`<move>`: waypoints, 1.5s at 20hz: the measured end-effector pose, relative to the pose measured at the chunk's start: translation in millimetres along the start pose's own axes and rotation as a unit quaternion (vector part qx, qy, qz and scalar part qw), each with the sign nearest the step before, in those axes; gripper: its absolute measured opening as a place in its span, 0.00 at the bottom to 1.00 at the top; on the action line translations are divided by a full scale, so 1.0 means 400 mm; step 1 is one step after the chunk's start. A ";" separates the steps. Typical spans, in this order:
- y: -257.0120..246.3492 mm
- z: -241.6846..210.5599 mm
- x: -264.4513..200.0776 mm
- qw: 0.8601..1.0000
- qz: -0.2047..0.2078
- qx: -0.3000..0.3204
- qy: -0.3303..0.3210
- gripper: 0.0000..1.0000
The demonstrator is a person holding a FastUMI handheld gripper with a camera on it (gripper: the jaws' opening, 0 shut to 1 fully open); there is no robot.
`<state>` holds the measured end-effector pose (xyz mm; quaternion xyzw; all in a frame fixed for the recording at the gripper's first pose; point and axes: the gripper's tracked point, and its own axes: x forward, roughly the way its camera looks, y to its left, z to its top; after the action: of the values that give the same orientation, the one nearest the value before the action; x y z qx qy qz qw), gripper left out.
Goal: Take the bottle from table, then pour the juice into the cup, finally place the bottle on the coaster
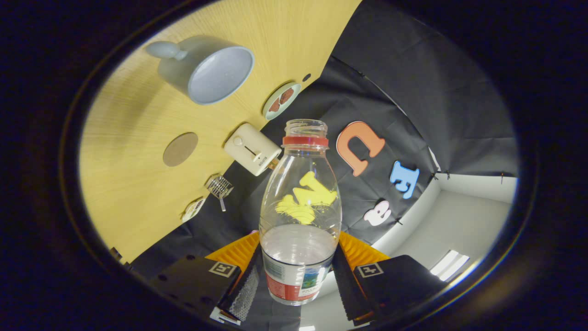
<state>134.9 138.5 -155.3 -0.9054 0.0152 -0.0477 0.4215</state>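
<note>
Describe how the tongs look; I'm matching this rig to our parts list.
The tongs, clamped on the bottle, are two blocky fingers, each bearing a square printed marker tag. Ribbed panels line their far ends, and the inner pads show a fine dotted texture.

You are looking at a pale wooden worktop (133,151) that is lying tilted across the view. A cream toaster (252,149) is sitting near its edge, its lever slot facing you. Beyond it, a small plate (281,100) is holding two dark reddish-brown pieces, and a small dark dot (306,77) is showing just past the plate. On the nearer side of the toaster, a little wire basket (219,187) is resting by the edge, and a small flat pale item (193,209), too small to make out, is lying just beside it. Black cloth (413,92) is hanging behind the worktop.
</note>
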 end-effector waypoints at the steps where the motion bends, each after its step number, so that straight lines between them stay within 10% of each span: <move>1: 0.009 0.012 -0.001 1.000 0.004 0.014 -0.003 0.80; 10: 0.000 0.014 -0.028 0.987 -0.006 0.159 0.002 0.80; 17: -0.057 -0.020 -0.050 0.946 -0.035 0.323 -0.002 0.80; 22: -0.062 -0.072 -0.053 0.898 -0.028 0.439 0.009 0.80; 30: -0.038 -0.107 0.001 0.769 0.031 0.638 0.024 0.81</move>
<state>130.8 116.0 -116.3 -0.4258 0.0194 -0.0546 0.9030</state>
